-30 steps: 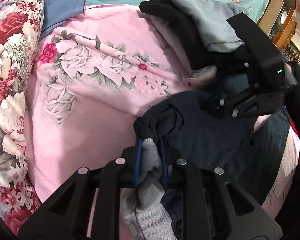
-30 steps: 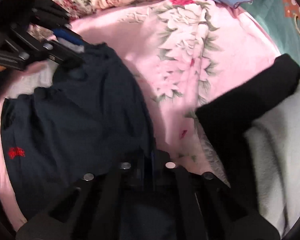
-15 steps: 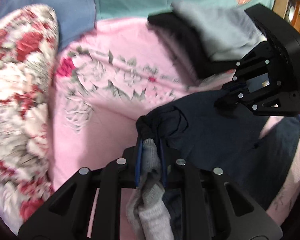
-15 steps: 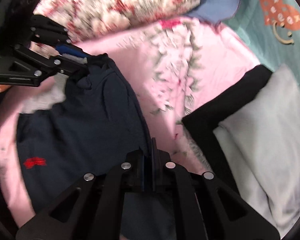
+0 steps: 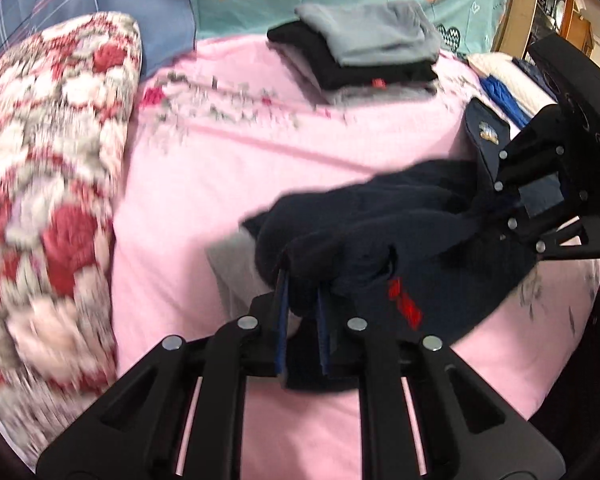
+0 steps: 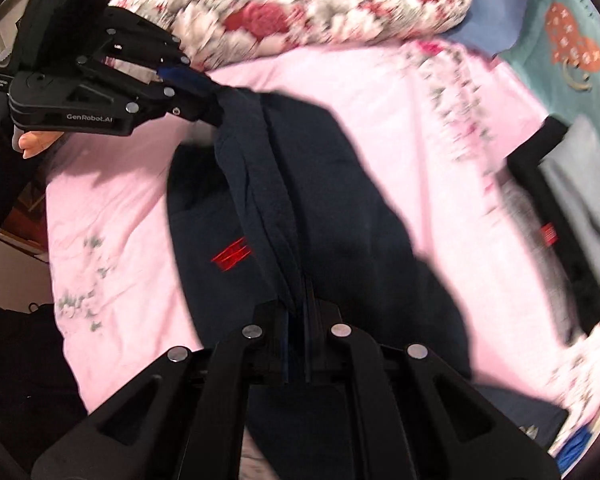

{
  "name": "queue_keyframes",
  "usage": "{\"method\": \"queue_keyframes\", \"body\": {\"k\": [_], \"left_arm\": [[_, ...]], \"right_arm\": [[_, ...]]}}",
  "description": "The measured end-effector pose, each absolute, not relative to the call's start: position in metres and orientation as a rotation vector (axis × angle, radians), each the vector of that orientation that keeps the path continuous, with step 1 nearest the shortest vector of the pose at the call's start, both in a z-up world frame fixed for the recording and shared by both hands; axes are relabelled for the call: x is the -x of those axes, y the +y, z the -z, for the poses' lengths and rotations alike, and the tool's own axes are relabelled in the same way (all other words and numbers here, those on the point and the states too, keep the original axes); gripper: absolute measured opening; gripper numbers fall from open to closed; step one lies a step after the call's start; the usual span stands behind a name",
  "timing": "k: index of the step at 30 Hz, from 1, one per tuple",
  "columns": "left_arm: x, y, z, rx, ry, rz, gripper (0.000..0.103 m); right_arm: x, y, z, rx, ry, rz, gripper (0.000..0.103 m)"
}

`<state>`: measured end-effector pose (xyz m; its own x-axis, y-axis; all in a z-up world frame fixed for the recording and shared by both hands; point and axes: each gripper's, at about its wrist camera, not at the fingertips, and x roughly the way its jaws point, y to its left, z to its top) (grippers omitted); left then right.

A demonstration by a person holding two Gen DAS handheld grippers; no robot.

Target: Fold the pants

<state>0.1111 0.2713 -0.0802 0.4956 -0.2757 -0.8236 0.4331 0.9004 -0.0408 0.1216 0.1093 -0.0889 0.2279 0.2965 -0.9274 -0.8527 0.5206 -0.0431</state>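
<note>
Dark navy pants (image 5: 380, 224) (image 6: 320, 200) with a small red logo (image 6: 232, 254) hang stretched between both grippers above the pink bedspread (image 5: 220, 168). My left gripper (image 5: 302, 300) is shut on a bunched corner of the navy fabric, with a grey lining showing beside it. My right gripper (image 6: 298, 312) is shut on the opposite edge of the pants. In the left wrist view the right gripper (image 5: 512, 204) is at the right; in the right wrist view the left gripper (image 6: 204, 92) is at the upper left.
A stack of folded clothes, grey on black (image 5: 364, 52) (image 6: 572, 216), lies on the far side of the bed. A floral quilt roll (image 5: 48, 184) (image 6: 300, 4) lies along one side. Blue and white folded items (image 5: 504, 88) sit at the right edge. A hand (image 6: 36, 142) holds the left gripper.
Both grippers have lifted and pulled back with the pants, raising the cloth off the bedspread. The folded stack now looks farther away, and the red logo shows on the hanging cloth.
</note>
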Motion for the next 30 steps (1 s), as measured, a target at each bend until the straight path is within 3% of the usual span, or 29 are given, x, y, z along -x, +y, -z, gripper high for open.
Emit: {"method": "queue_keyframes", "body": {"k": [9, 12, 13, 14, 15, 19, 24, 30], "left_arm": [[-0.082, 0.268, 0.095, -0.257, 0.991, 0.46, 0.013], [-0.079, 0.27, 0.101, -0.27, 1.013, 0.462, 0.023], [-0.078, 0.271, 0.102, -0.276, 1.019, 0.448, 0.041], [-0.078, 0.272, 0.103, -0.276, 1.028, 0.43, 0.07], [-0.074, 0.274, 0.1, -0.262, 1.022, 0.435, 0.074], [-0.052, 0.281, 0.075, -0.208, 0.946, 0.452, 0.074], [-0.036, 0.295, 0.039, 0.027, 0.827, 0.44, 0.078], [-0.04, 0.293, 0.082, 0.324, 0.972, 0.32, 0.076]], "right_arm": [[-0.106, 0.112, 0.1, 0.582, 1.12, -0.877, 0.005], [-0.103, 0.118, 0.117, 0.619, 1.13, -0.841, 0.006], [-0.102, 0.12, 0.126, 0.635, 1.134, -0.828, 0.007], [-0.099, 0.12, 0.126, 0.644, 1.112, -0.826, 0.009], [-0.096, 0.121, 0.125, 0.664, 1.097, -0.824, 0.01], [-0.093, 0.11, 0.106, 0.596, 1.128, -0.886, 0.027], [-0.091, 0.097, 0.073, 0.499, 1.058, -0.908, 0.027], [-0.096, 0.094, 0.08, 0.439, 1.056, -0.886, 0.027]]}}
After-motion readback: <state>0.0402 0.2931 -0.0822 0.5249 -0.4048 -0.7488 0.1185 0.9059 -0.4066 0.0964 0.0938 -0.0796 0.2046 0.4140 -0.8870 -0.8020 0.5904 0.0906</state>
